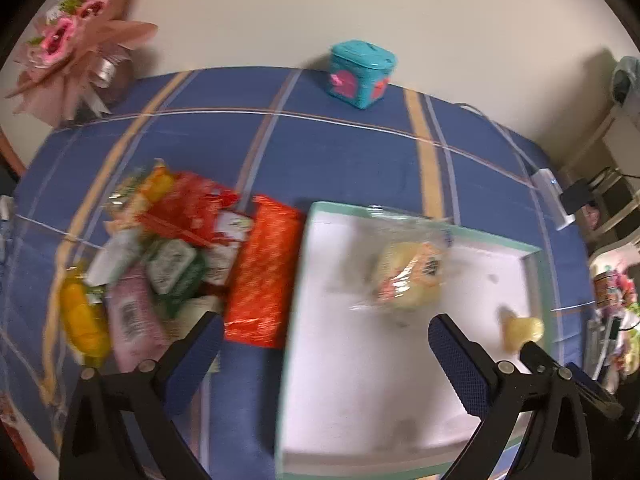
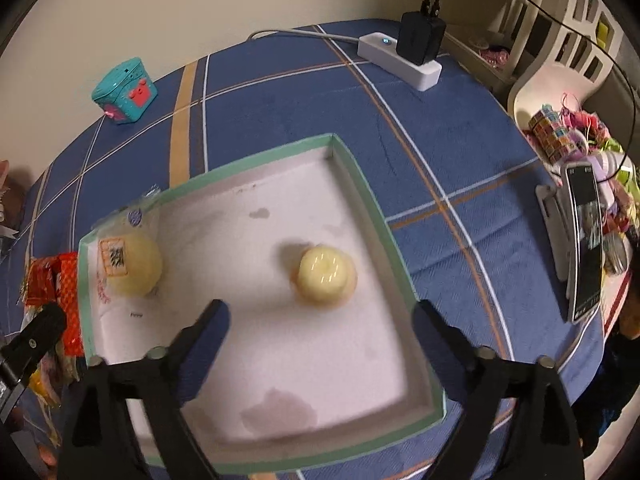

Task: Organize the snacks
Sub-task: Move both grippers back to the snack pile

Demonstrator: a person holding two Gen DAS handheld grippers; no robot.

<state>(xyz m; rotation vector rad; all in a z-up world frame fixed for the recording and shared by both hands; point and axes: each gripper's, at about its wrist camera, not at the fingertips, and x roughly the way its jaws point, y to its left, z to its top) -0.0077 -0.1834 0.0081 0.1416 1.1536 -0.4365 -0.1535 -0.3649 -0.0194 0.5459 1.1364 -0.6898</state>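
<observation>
Blue plaid tablecloth [image 2: 280,92] across the whole table. On it, a shallow white box with a green rim [image 2: 362,188], wide and low, holding two items well apart: a clear-wrapped pale yellow bun [image 2: 134,260] near the left wall and a small round yellow snack [image 2: 326,274] toward the right — both lying loose on the stained white floor.

Just left of the box, touching its outer wall, a heap of snack packets [image 1: 160,264]: a long orange-red packet [image 1: 262,276] nearest the box, then red, green, pink and yellow wrappers piled together, blurred.

Left gripper [image 1: 324,344] pointing steeply down, jaws spread wide, nothing between them; left finger over the edge of the heap, right finger over the box floor, the wrapped bun just beyond the tips. Right gripper [image 2: 320,320] likewise tilted steeply down over the box, jaws wide apart and empty, the round snack just past the fingertips, untouched.

Far side of the table: a white power strip [image 2: 400,58] with a black plug at right, a small teal tin [image 2: 124,92] at left. A phone on a stand [image 2: 584,240] at the right edge.
</observation>
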